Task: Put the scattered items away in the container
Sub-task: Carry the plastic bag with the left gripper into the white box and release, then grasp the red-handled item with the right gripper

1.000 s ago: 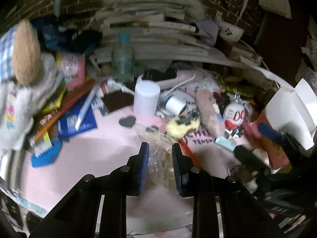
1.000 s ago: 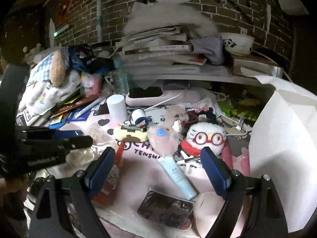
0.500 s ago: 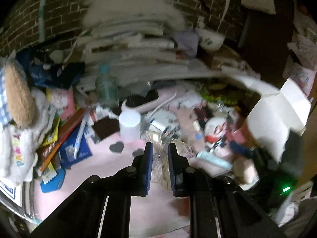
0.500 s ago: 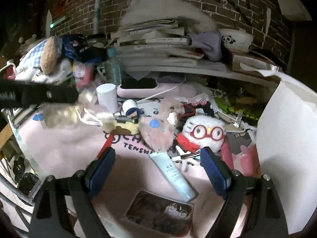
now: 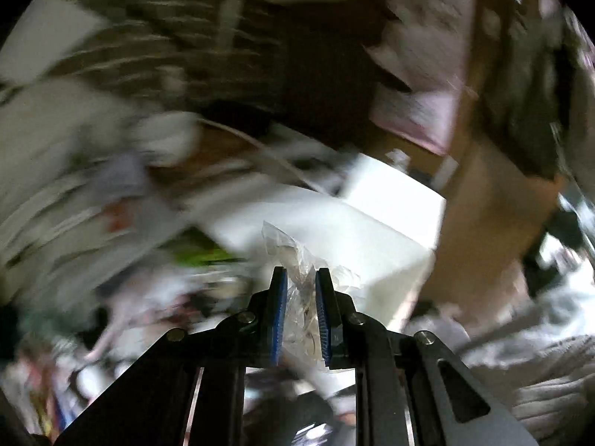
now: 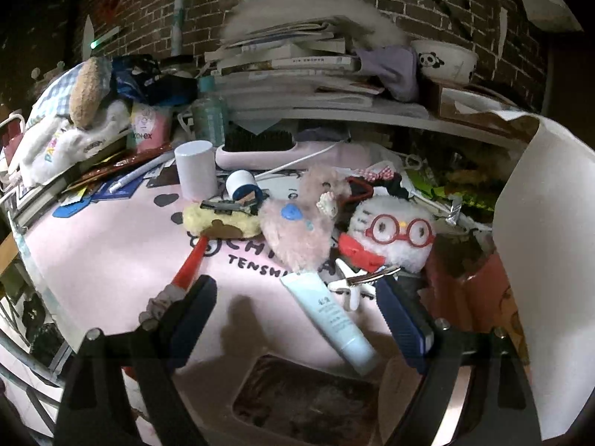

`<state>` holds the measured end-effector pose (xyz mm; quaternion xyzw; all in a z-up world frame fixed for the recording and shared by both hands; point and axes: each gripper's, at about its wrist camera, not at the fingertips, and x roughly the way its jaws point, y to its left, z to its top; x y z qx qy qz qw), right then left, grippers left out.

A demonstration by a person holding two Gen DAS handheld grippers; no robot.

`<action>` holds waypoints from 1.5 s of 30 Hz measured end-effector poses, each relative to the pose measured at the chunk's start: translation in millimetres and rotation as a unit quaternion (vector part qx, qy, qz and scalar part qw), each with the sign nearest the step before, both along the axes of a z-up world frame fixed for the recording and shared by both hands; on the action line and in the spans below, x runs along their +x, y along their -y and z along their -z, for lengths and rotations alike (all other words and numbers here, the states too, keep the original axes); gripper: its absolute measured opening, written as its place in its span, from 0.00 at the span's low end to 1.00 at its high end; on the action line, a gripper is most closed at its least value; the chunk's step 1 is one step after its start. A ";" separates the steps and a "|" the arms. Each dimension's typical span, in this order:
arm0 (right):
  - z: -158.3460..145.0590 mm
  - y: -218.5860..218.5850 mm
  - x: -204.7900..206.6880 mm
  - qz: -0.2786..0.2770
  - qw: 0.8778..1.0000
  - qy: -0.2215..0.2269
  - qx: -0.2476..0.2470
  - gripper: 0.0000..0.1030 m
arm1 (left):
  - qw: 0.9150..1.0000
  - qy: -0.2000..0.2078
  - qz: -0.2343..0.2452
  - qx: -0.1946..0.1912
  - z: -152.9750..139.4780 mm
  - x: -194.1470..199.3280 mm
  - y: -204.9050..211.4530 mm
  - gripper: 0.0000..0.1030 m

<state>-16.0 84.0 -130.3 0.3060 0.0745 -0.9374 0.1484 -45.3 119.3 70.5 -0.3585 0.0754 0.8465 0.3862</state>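
The left gripper [image 5: 300, 278] is gripping a crumpled clear plastic bag [image 5: 297, 260]; its jaws are pinching the bag near the middle, with loose film standing up above the tips and more hanging below. Beyond the tips, the white container [image 5: 372, 230] is lying just behind the bag in the left wrist view; the rest of that view is blurred, so the rim cannot be traced exactly.

The right gripper [image 6: 297, 312] is idling with jaws spread wide and nothing between them; it is hovering over the near part of the pink desk [image 6: 111, 260], with a pale blue tube [image 6: 331, 316] lying between the tips; a plush with red glasses [image 6: 394, 234] and a pink fluffy plush [image 6: 297, 230] are sitting farther back; the container wall is showing at the right edge.

Step in hand, as judged: carrying the bag to the container. To do it well: keep the jaws clamped until the bag is hanging fully over the opening; lower the trailing film inside before opening the jaws, since light film is likely to catch on the wall or cling to the pads; keep the right gripper clear of the path.
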 end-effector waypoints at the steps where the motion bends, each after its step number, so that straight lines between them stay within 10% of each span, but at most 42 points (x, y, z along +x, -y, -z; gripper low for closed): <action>1: 0.6 -0.5 -1.1 0.000 1.000 0.003 -0.002 0.83 | 1.000 0.003 0.013 -0.014 2.8 -1.5 -15.0 0.10; 9: 4.4 -9.6 -8.3 0.008 1.000 0.022 -0.017 0.83 | 0.996 0.038 0.051 -0.059 34.2 -15.4 -71.8 0.16; 10: 4.4 -10.3 -8.5 0.009 1.000 0.021 -0.017 0.83 | 0.996 0.039 0.048 -0.065 38.0 -17.6 -73.7 0.24; 12: 4.3 -11.2 -8.7 0.009 1.000 0.020 -0.016 0.83 | 0.996 0.039 0.043 -0.071 44.8 -22.0 -77.2 0.91; 13: 4.3 -11.8 -8.9 0.009 1.000 0.020 -0.016 0.83 | 0.996 0.038 0.044 -0.067 45.5 -22.5 -77.4 0.98; 19: 5.3 -12.7 -7.2 0.006 1.000 0.019 -0.013 0.83 | 0.998 0.004 0.024 -0.053 25.1 -19.2 -63.4 1.00; 29: -1.5 -18.9 8.8 -0.041 0.998 -0.011 -0.048 0.83 | 0.979 -0.108 -0.164 -0.049 -26.4 13.8 49.0 1.00; 45: -8.7 10.7 59.1 -0.107 0.991 -0.035 -0.066 0.55 | 0.921 -0.044 -0.385 -0.026 93.5 46.3 193.7 1.00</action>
